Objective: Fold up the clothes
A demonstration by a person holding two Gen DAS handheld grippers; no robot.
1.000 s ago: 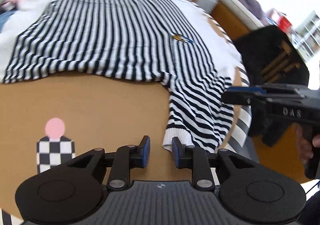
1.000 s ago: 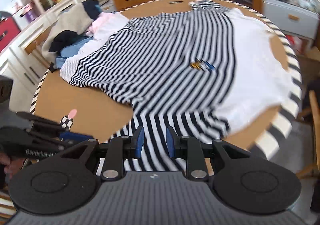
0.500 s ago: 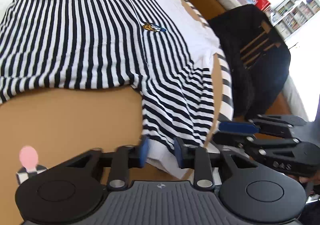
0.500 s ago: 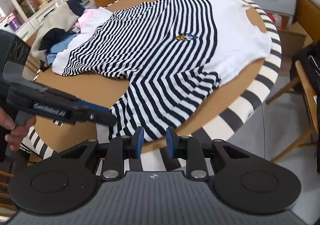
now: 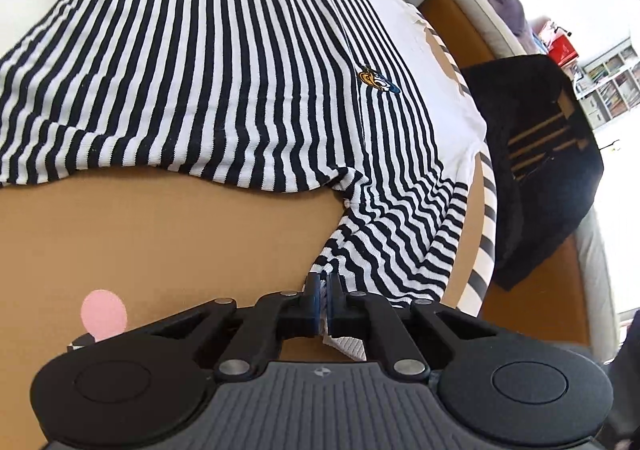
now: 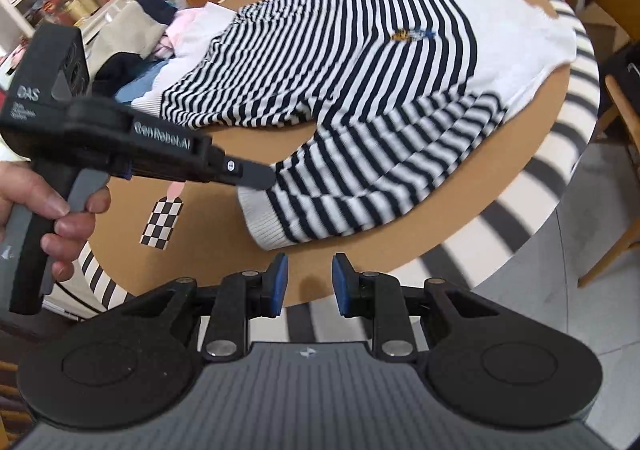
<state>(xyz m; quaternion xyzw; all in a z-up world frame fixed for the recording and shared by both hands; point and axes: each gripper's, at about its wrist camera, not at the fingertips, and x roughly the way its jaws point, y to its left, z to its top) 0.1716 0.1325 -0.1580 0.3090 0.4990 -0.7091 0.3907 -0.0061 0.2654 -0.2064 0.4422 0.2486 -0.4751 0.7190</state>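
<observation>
Round brown table (image 6: 460, 234), cluttered shelves upper left; left hand-held gripper (image 5: 323, 290) pinches the striped sweater's (image 5: 224, 62) sleeve cuff (image 6: 260, 216), right hand-held gripper (image 6: 307, 282) spread, empty; I'd lift the sleeve gently across the body, keeping stripes flat.

In the right wrist view, the left gripper (image 6: 256, 180) carries two readable marks on its black body: "GenRobotAI" in pale letters along its side, and "DAS" on the block at its rear, with smaller lines beneath that are too fine to read. A small embroidered emblem (image 6: 412, 35) on the striped sweater (image 6: 340, 62) shows no legible letters. Nothing readable shows in the left wrist view.
</observation>
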